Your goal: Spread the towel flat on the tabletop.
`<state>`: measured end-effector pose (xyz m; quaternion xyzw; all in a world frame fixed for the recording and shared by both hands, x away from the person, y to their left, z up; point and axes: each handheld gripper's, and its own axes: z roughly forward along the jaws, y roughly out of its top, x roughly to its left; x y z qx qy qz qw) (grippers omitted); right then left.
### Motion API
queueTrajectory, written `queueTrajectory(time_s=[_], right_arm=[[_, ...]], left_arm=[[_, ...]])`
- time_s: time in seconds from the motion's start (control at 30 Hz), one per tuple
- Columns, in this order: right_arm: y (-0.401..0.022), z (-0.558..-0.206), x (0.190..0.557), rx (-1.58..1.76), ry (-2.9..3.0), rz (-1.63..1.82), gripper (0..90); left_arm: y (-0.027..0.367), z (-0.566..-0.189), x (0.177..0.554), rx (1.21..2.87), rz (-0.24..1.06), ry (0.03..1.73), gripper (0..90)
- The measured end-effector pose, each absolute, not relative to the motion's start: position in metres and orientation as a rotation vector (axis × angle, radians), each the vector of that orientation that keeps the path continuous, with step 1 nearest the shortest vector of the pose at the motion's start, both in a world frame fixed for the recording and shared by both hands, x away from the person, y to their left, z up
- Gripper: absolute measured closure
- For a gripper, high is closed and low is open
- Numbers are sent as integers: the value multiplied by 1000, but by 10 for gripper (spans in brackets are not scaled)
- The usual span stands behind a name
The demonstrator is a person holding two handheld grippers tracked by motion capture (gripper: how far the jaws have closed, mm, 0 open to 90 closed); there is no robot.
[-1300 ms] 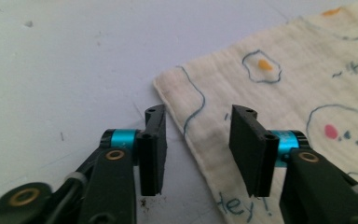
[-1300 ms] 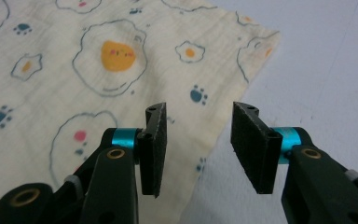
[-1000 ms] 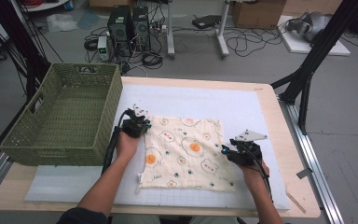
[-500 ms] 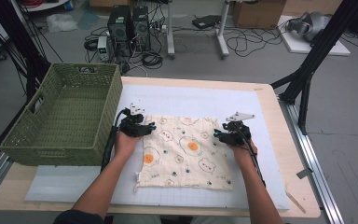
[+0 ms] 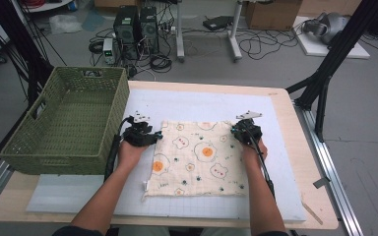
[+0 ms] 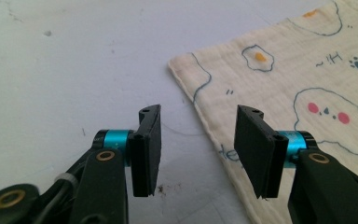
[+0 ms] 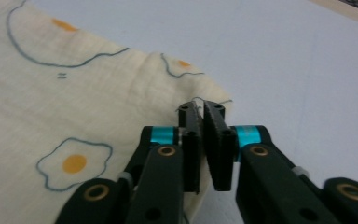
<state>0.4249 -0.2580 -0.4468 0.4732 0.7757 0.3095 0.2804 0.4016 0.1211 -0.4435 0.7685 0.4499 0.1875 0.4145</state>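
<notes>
A: Black jaws first: on our right gripper (image 7: 200, 140) they have just been closing and now stand nearly pressed together, pinching the far right corner of the cloth (image 7: 74, 107), as far as we can judge.

B: And our left gripper (image 6: 198, 149) has its jaws spread, a little narrower than a moment ago, with the cloth's far left edge lying between them but neither pad pressing on it.

A: So we judge the step in hand to be taking both far corners. The left should slide slightly toward the hem, so that the fabric sits deep between the pads before it closes.

B: Agreed. The cloth (image 5: 199, 157), cream with fried-egg prints, lies flat on the white mat (image 5: 295, 187) in the middle of the worktop (image 5: 288, 98).

A: Once both pinch, we lift evenly, or the cloth skews. The green basket (image 5: 69, 123) stands well to the left, empty.
</notes>
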Motion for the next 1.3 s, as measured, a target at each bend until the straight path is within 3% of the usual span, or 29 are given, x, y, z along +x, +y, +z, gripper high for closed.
queueTrajectory(time_s=[0.17,0.33,0.4,0.5,0.7,0.77,0.87,0.93,1.0,1.13,1.23,1.3], right_arm=[[-260,-439,419,1277,2078,882,629],[-269,-424,409,1260,2073,951,596],[-271,-421,406,1256,2069,967,593],[-273,-417,403,1255,2084,985,588],[-272,-414,391,1241,2114,1018,565],[-271,-418,384,1248,2130,1033,573],[-271,-428,372,1246,2174,1025,579],[-273,-434,363,1254,2188,1032,585],[-274,-438,355,1263,2202,1054,624],[-273,-447,346,1253,2263,1039,711],[-275,-446,343,1248,2247,1017,851],[-276,-445,343,1254,2216,972,852]], left_arm=[[114,-448,403,1948,475,1116,521],[107,-451,403,1990,512,1100,560],[107,-450,402,1988,505,1092,627],[103,-450,401,2017,517,1048,847],[116,-449,405,1956,586,1184,865],[119,-449,405,1953,575,1179,849],[120,-449,403,1934,531,1166,691],[119,-448,402,1941,483,1157,525],[118,-447,399,1981,488,1119,475],[117,-443,395,1993,471,1098,463],[118,-442,393,1996,473,1103,475],[118,-441,390,1981,488,1093,474]])
